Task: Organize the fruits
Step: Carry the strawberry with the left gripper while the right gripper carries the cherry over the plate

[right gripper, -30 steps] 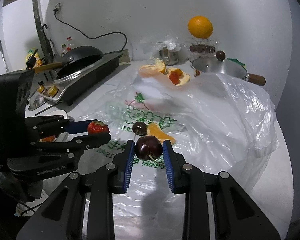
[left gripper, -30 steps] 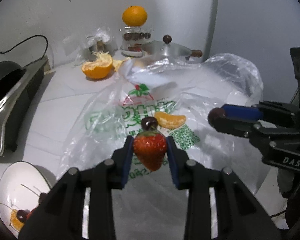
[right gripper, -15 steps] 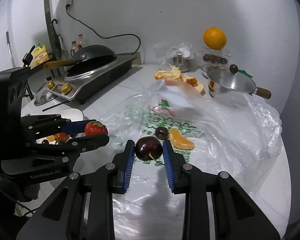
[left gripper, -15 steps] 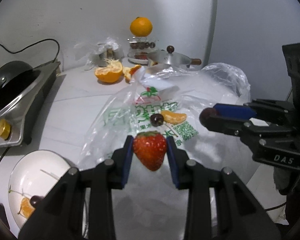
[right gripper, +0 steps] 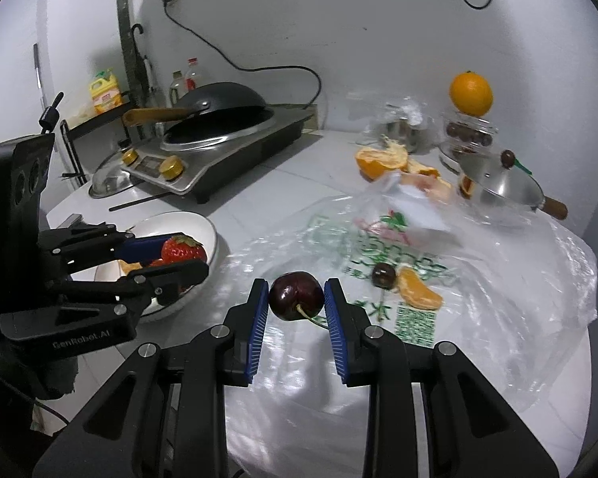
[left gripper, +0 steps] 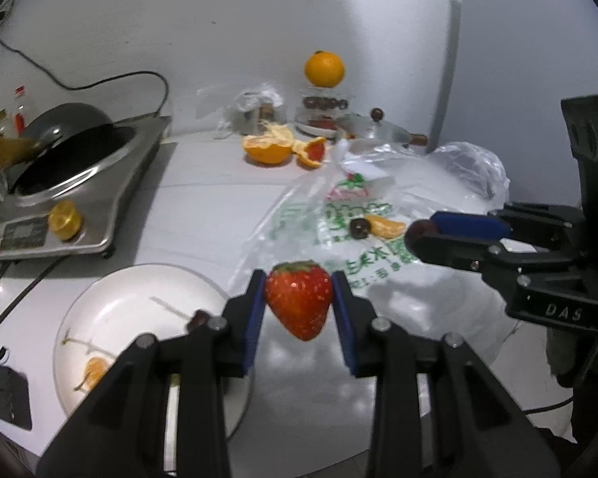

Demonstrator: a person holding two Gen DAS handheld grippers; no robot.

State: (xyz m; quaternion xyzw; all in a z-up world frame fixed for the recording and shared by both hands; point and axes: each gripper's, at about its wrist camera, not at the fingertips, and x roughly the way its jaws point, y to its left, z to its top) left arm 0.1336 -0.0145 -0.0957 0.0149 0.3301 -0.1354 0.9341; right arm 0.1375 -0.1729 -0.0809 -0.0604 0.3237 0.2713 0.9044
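Observation:
My left gripper (left gripper: 299, 296) is shut on a red strawberry (left gripper: 299, 298), held above the counter just right of a white plate (left gripper: 139, 290). The plate holds an orange segment (left gripper: 91, 370) and a dark cherry (left gripper: 198, 318). My right gripper (right gripper: 297, 296) is shut on a dark cherry (right gripper: 296, 295), held above a clear plastic bag (right gripper: 378, 263). On the bag lie another cherry (right gripper: 383, 275) and an orange segment (right gripper: 418, 294). In the right wrist view the left gripper (right gripper: 179, 259) holds the strawberry (right gripper: 183, 251) over the plate (right gripper: 203, 227).
An induction cooker with a black wok (right gripper: 219, 119) stands at the back left. A peeled orange half (right gripper: 380, 157), a steel pot with lid (right gripper: 498, 191) and a jar topped by a whole orange (right gripper: 470, 93) stand at the back. A chopstick (right gripper: 143, 201) lies near the cooker.
Both grippers have pulled back and up from the bag with their fruit. The left gripper has swung left, so the plate now lies close beside it.

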